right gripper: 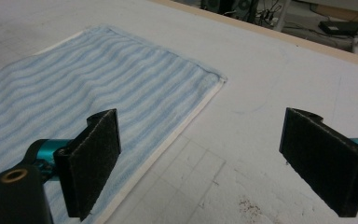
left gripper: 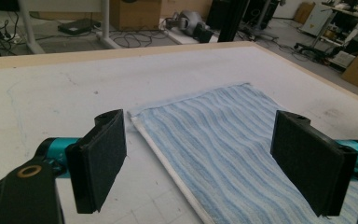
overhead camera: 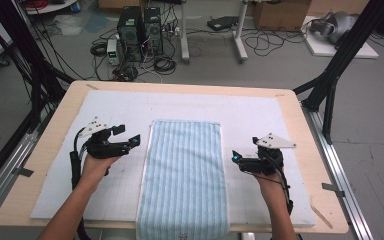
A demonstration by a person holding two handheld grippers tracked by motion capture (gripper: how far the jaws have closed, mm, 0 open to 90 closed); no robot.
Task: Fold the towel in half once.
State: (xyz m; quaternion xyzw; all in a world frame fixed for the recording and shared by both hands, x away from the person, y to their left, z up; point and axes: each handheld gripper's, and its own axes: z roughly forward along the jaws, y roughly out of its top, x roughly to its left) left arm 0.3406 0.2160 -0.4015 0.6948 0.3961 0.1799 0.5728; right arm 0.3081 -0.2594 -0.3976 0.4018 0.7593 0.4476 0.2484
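Your left gripper (overhead camera: pixel 131 136) hovers just beside the left long edge of the blue-and-white striped terry towel (overhead camera: pixel 185 175), jaws spread wide and holding nothing. The towel lies flat down the middle of the white padded mat (overhead camera: pixel 120 105) on the pale wooden table (overhead camera: pixel 300 125), its near end hanging over the front edge. Your right gripper (overhead camera: pixel 244 151) sits just off the towel's right edge, equally wide open and empty.

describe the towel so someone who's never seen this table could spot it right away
On the wooden table lies a white mat, and the towel lies flat down its middle, between the left gripper and right gripper. It is the one pale blue thing there, wavy-striped with a white edge, its near end hanging over the table's front.
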